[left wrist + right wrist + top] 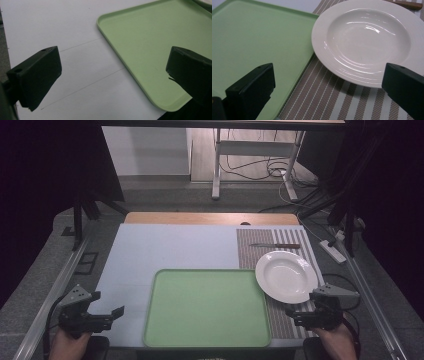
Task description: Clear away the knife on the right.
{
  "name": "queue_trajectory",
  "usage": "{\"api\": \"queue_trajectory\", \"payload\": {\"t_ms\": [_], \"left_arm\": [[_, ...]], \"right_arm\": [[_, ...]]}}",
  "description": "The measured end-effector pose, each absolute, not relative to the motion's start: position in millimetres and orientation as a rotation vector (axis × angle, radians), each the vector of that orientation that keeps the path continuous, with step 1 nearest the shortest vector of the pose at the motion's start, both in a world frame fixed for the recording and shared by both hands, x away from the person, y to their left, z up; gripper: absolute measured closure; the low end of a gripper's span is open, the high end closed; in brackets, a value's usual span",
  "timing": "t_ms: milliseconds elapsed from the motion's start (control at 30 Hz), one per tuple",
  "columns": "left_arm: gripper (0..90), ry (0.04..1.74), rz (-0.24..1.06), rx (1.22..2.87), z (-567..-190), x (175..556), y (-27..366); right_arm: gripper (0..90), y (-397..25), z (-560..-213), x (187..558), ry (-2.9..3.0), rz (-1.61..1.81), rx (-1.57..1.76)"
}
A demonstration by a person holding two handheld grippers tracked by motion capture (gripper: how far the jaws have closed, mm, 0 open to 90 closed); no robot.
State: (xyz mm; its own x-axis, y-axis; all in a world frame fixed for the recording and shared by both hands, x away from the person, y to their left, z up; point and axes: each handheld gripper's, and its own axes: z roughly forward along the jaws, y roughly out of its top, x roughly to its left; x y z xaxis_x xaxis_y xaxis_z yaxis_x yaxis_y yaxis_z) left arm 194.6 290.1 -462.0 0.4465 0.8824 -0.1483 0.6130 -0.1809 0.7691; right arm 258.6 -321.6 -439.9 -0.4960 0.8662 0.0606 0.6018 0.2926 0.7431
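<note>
A light green tray (207,340) lies empty at the front middle of the table. A white deep plate (286,275) rests on the striped placemat (278,320), its left rim overlapping the tray's right edge (310,17). A knife with a wooden handle (275,245) lies behind the plate. My left gripper (112,316) hovers open at the front left, over the pale blue mat (75,62), left of the tray (150,50). My right gripper (294,316) is open at the front right, just short of the plate (367,37), with nothing between its jaws.
The pale blue mat (170,247) covers the table's left and back. A wooden strip (210,218) shows at the far edge. Beyond it stand a desk frame (217,165) and loose cables (310,195) on the floor.
</note>
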Motion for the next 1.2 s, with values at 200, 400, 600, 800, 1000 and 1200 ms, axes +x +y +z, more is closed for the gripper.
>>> {"api": "queue_trajectory", "payload": {"t_ms": [200, 400, 600, 800, 1000, 1200], "left_arm": [[0.0, 1.257, 0.404, 1.891, -462, 192, 291], [0.1, 1.267, 0.407, 1.892, -462, 192, 291], [0.4, 1.272, 0.422, 1.902, -462, 190, 289], [0.5, 1.271, 0.434, 1.905, -462, 189, 288], [0.5, 1.272, 0.431, 1.906, -462, 190, 289], [0.5, 1.269, 0.434, 1.914, -462, 190, 288]], "right_arm": [[0.0, -319, -440, 259, 2.225, 1.022, 1.306], [0.0, -319, -440, 260, 2.231, 1.023, 1.301], [0.0, -316, -441, 262, 2.249, 0.995, 1.29], [0.0, -315, -442, 265, 2.274, 0.985, 1.302], [0.0, -314, -441, 266, 2.28, 0.997, 1.301], [0.0, -307, -438, 272, 2.272, 1.028, 1.274]]}}
